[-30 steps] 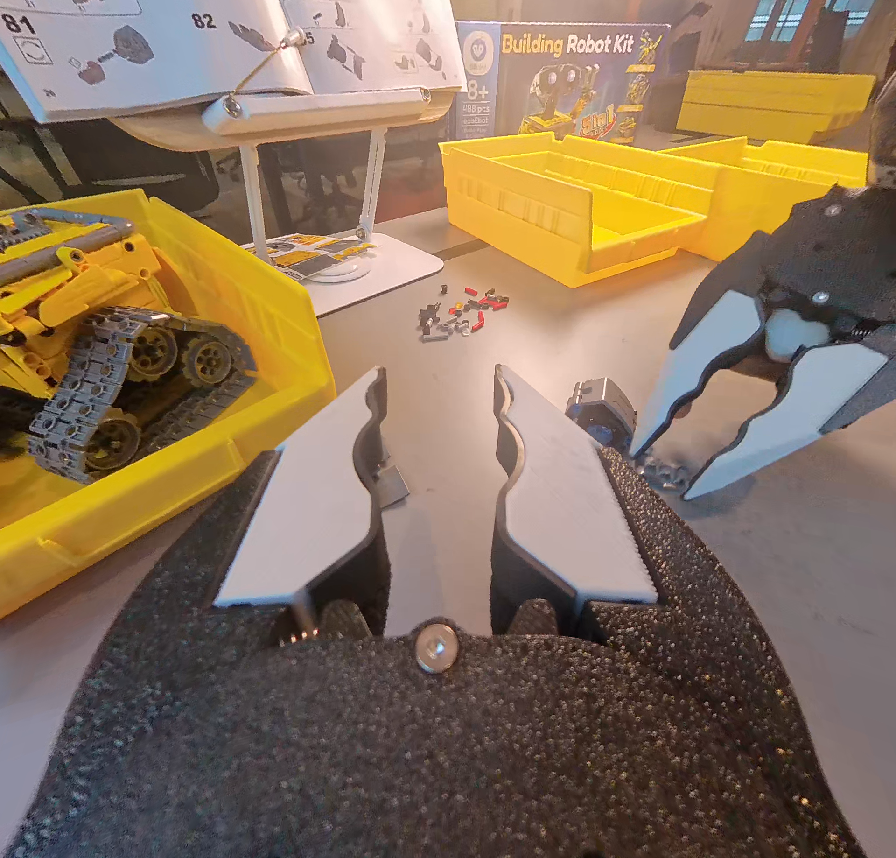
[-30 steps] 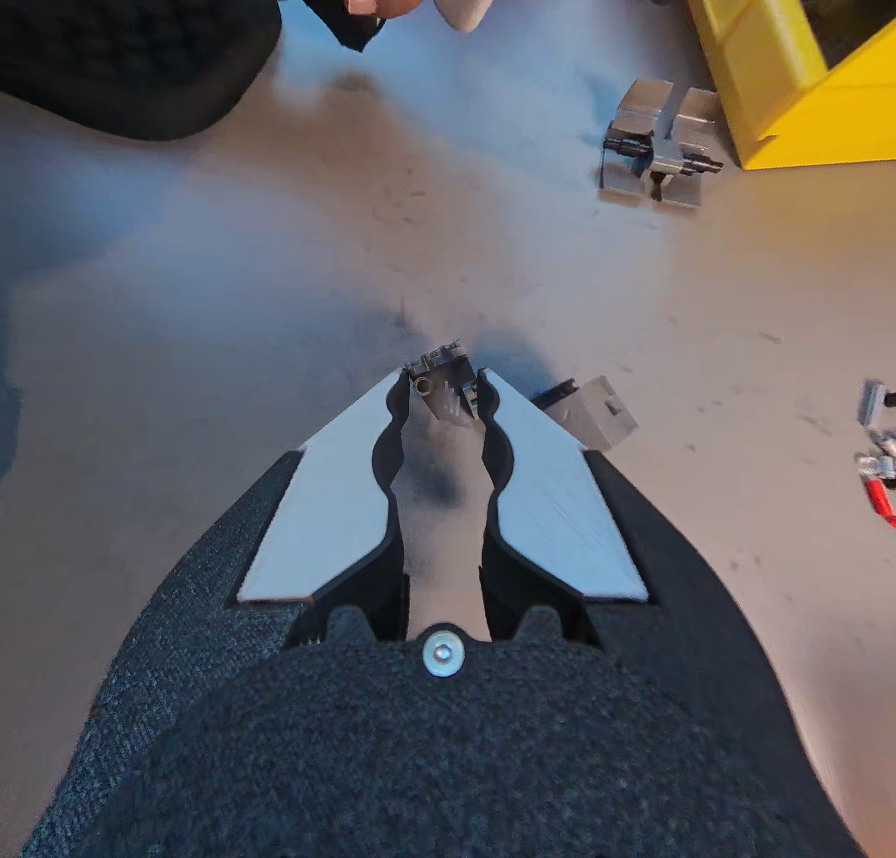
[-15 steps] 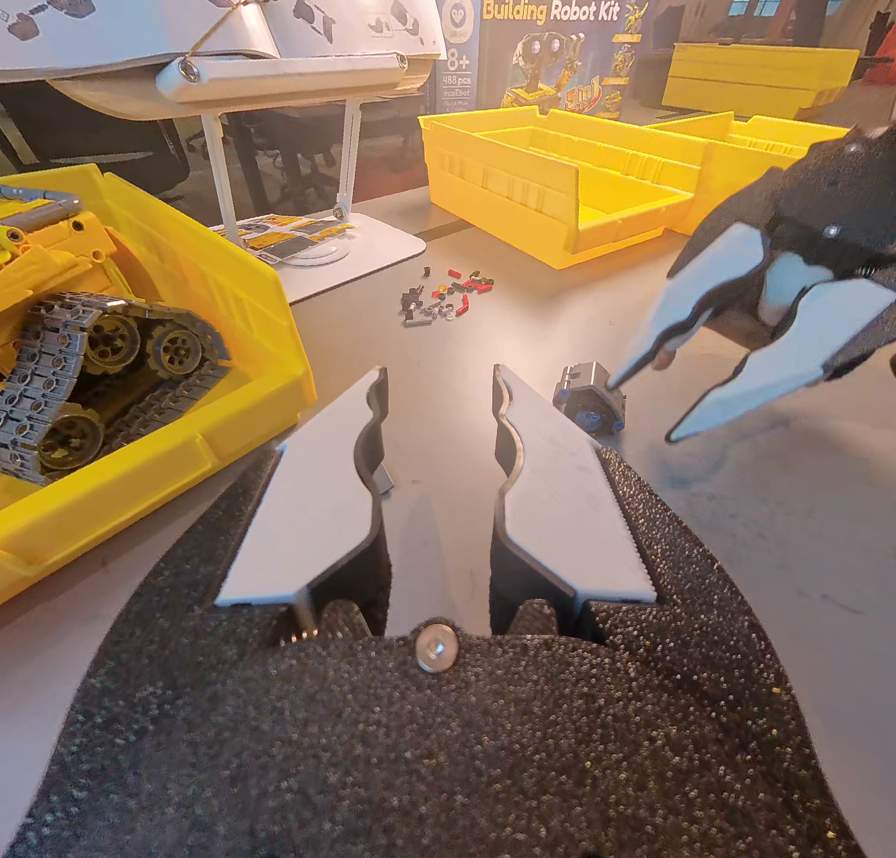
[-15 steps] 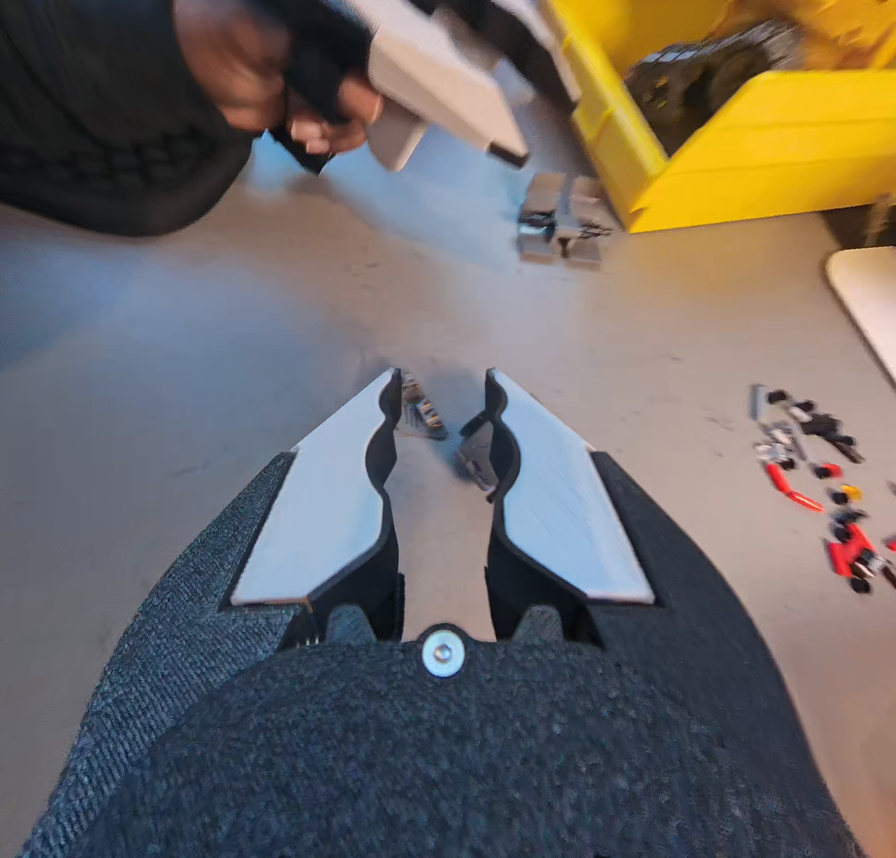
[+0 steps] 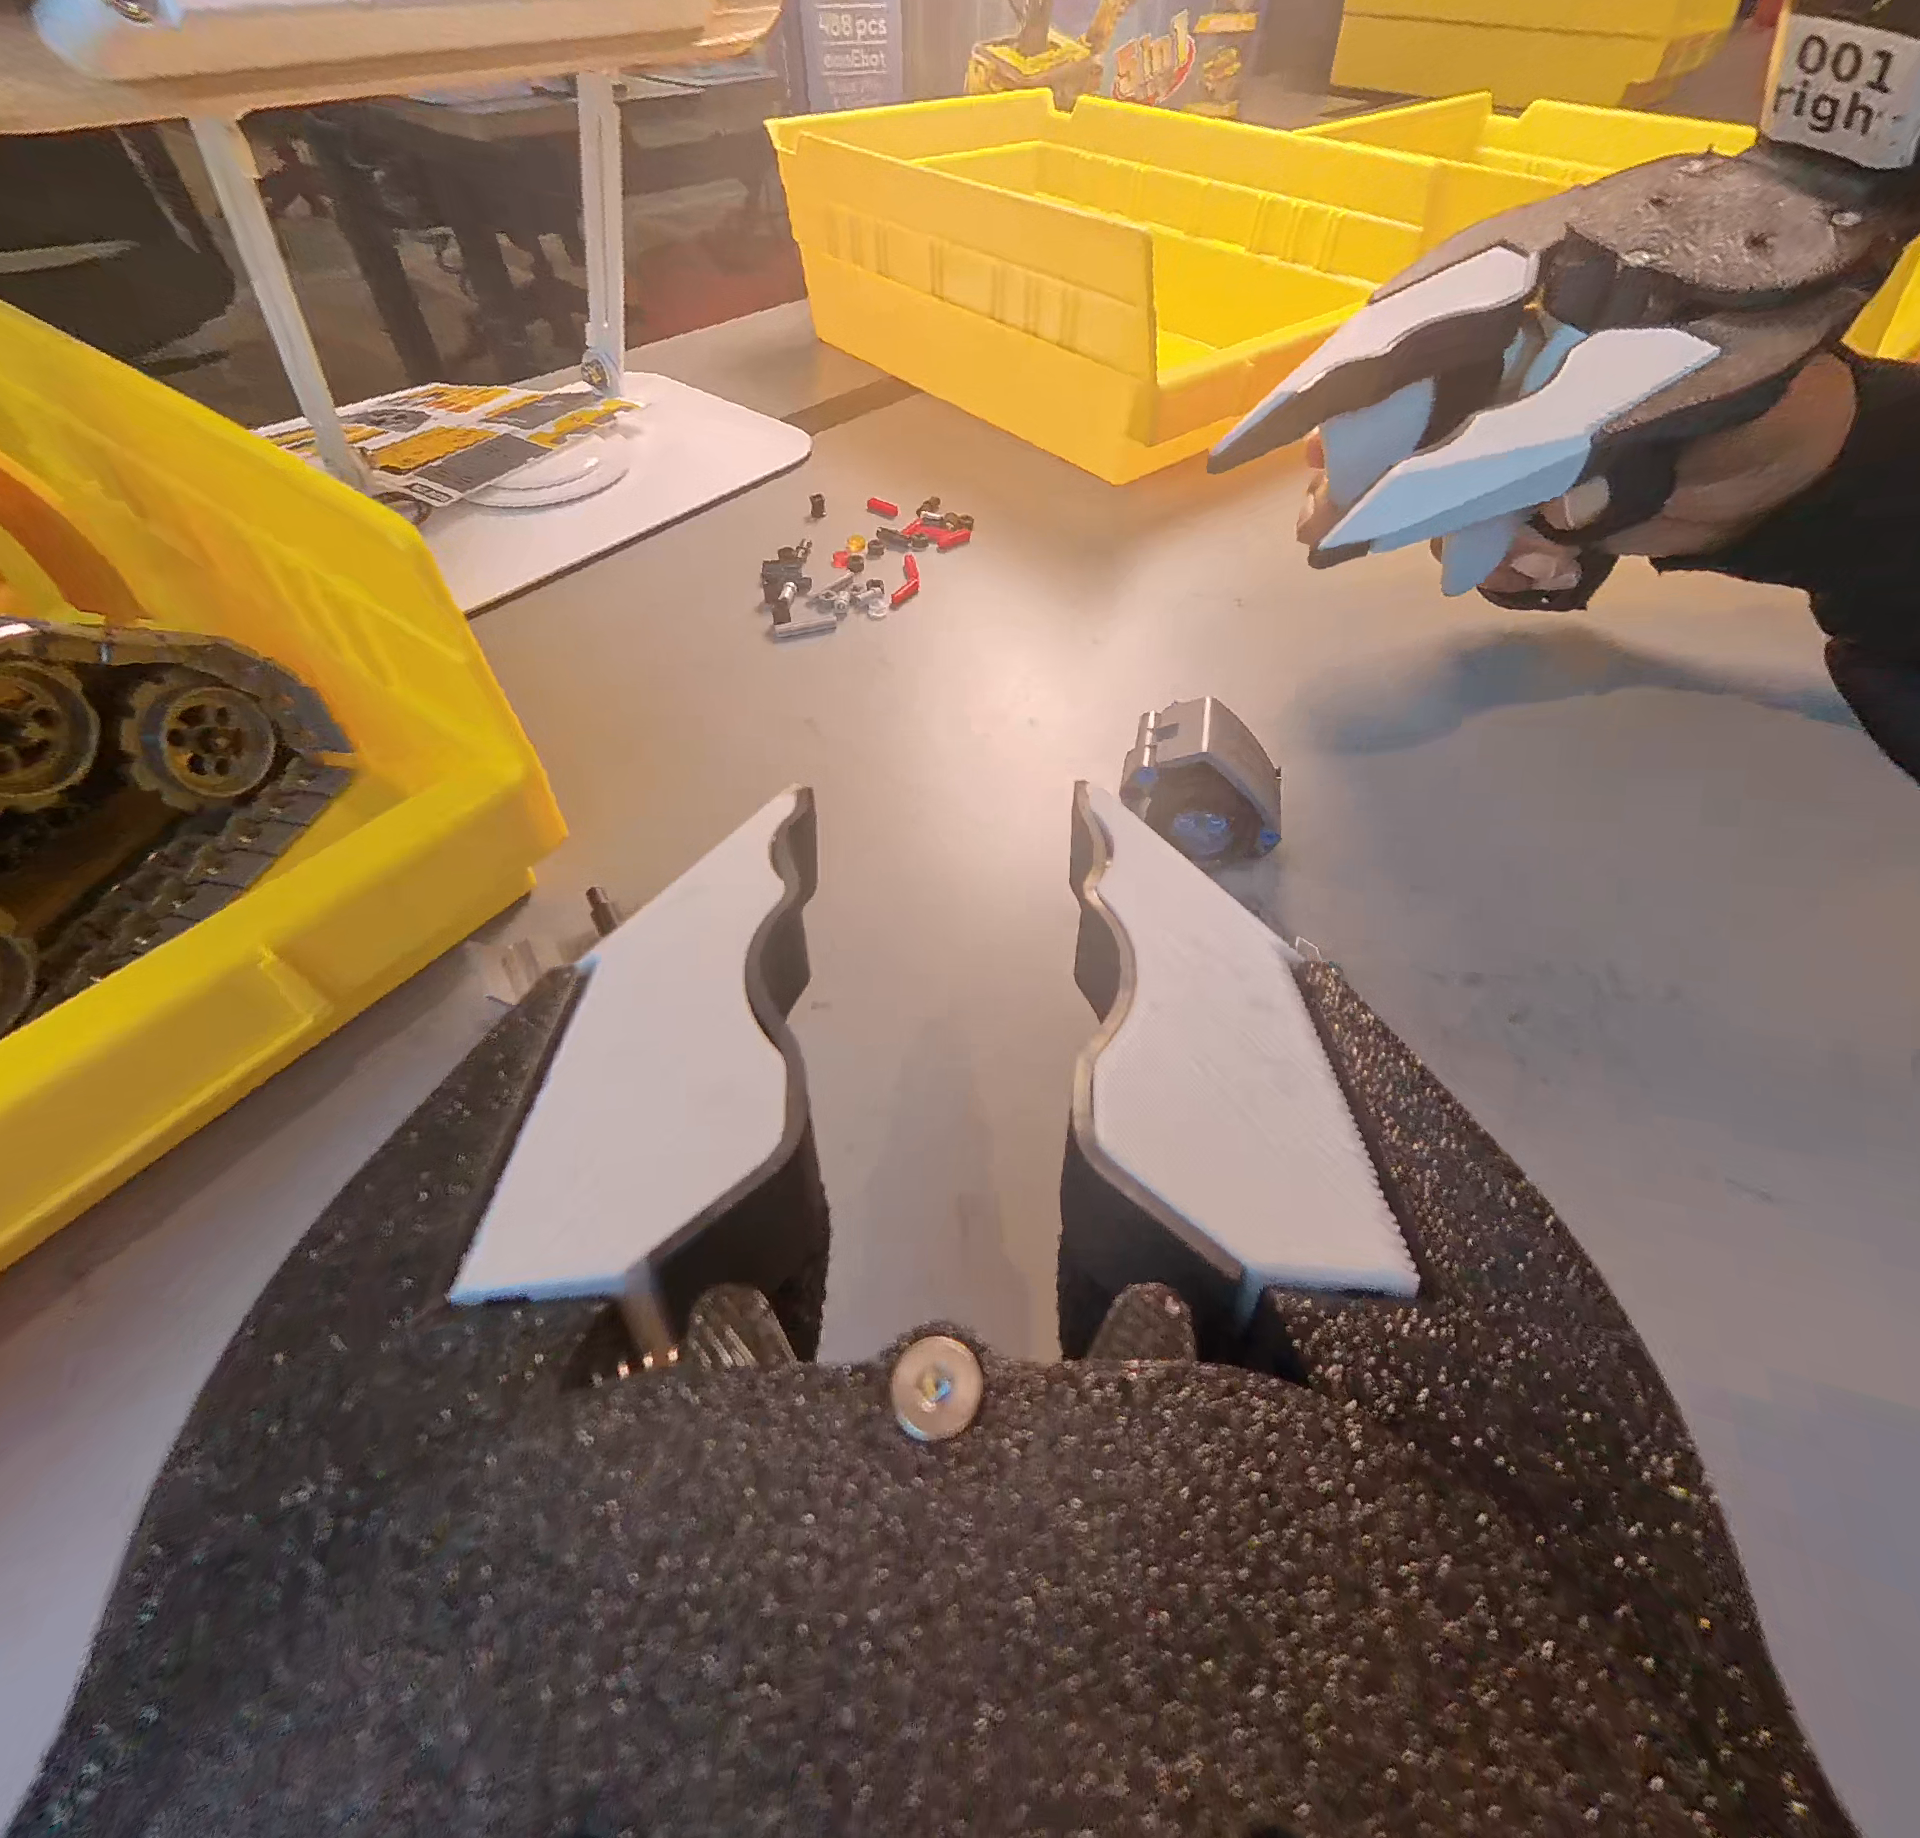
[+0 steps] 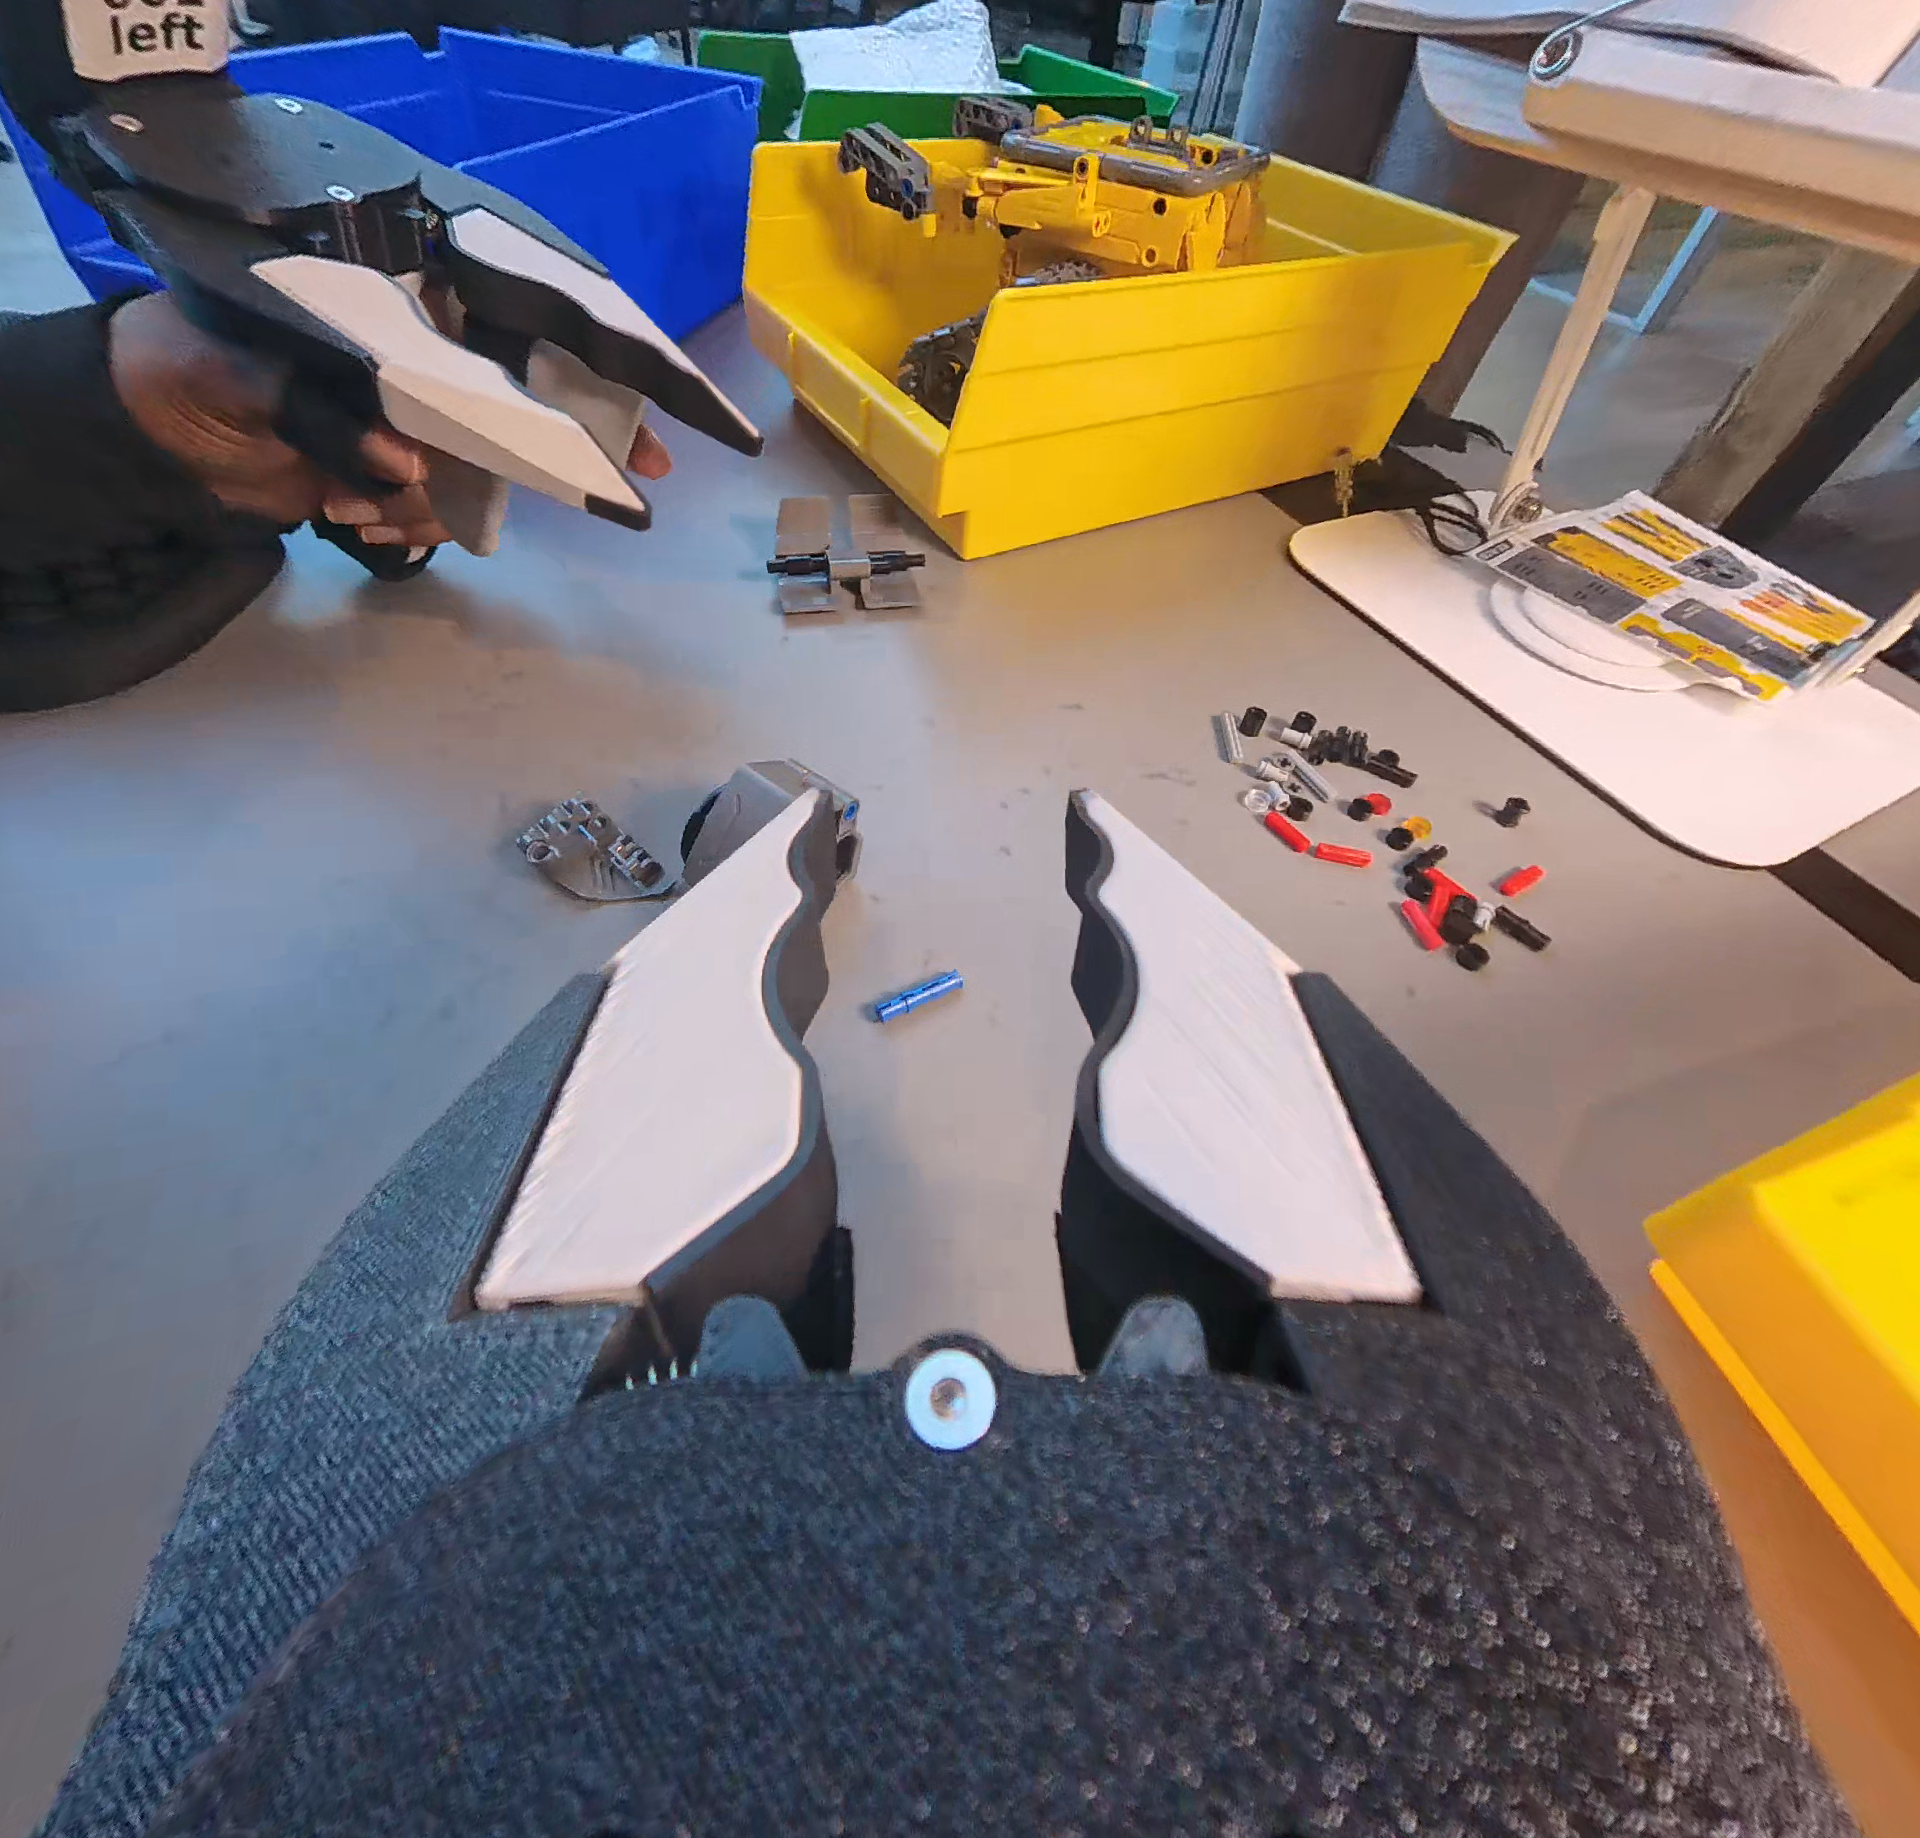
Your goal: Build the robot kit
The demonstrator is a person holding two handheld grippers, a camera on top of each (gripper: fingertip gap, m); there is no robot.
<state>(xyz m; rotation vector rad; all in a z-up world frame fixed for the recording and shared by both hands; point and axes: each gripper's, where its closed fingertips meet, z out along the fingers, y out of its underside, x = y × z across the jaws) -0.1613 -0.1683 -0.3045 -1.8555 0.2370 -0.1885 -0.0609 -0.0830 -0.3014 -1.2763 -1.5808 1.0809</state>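
Here both stand parted and empty: the left hand-held gripper (image 5: 943,832) near a grey motor block (image 5: 1205,789), the right hand-held gripper (image 6: 940,832) over what looks like a blue pin (image 6: 916,994) on the desk (image 6: 312,957).

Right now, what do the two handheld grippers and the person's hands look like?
Both grippers, left and right, match: a speckled black body, two pale grey, tapering fingers with wavy black inner edges, and a silver screw at the base. Each carries a white tag with dark print. The hands wear black fingerless gloves and dark sleeves. No cables show.
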